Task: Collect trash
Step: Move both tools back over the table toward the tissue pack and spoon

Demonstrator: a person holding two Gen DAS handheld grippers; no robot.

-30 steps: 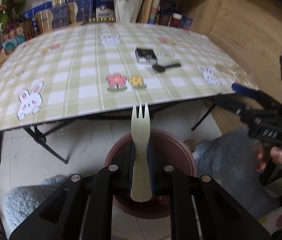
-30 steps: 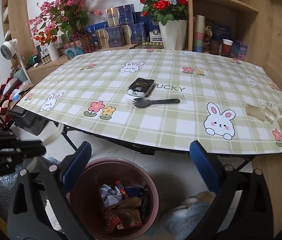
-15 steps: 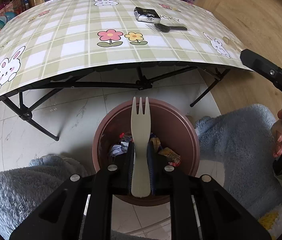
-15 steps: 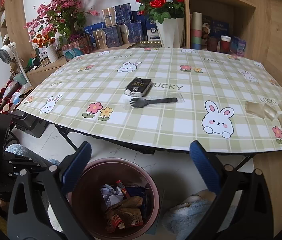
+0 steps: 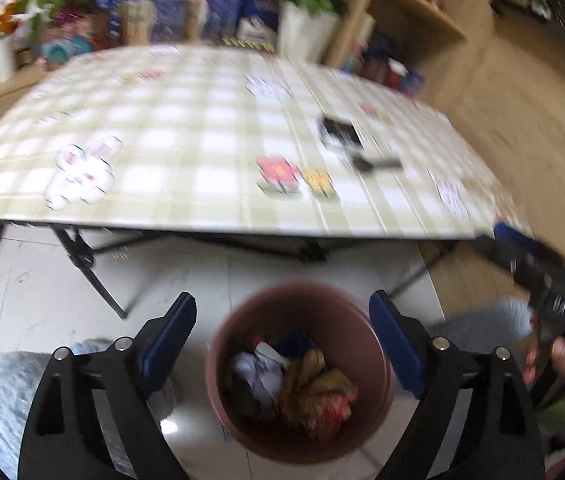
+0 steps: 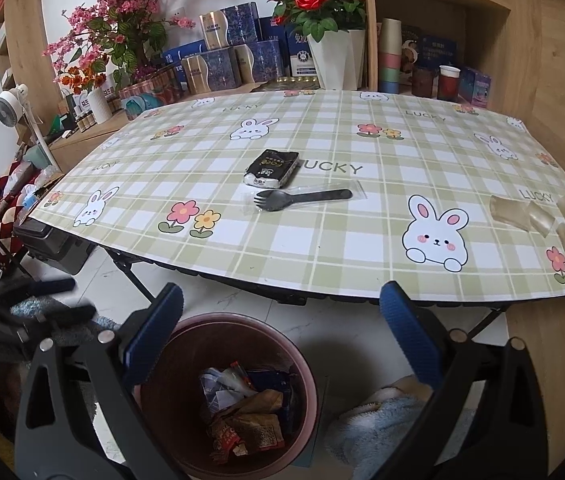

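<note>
My left gripper (image 5: 282, 320) hangs over the maroon trash bin (image 5: 380, 396). Its jaws are opening wide and nothing is between them. The bin holds crumpled wrappers (image 5: 314, 392); I cannot pick out the pale fork among them. My right gripper (image 6: 280, 320) is open and empty above the same bin (image 6: 222, 340). On the checked table (image 6: 322, 260) lie a black spork in a clear wrapper (image 6: 302, 199) and a black tissue pack (image 6: 270, 168). Both show blurred in the left wrist view: spork (image 5: 374, 165), pack (image 5: 338, 133).
Several clear plastic pieces (image 6: 542, 216) lie at the table's right edge. Black folding legs (image 6: 134, 276) run under the table and a dark box (image 6: 54, 244) stands at its left. A fluffy blue fabric (image 6: 382, 420) lies right of the bin. Shelves with boxes and flowers stand behind.
My left gripper's jaws have sprung apart and the pale fork is gone from them. The left view has swung up from the bin toward the table. The right gripper has kept still.
</note>
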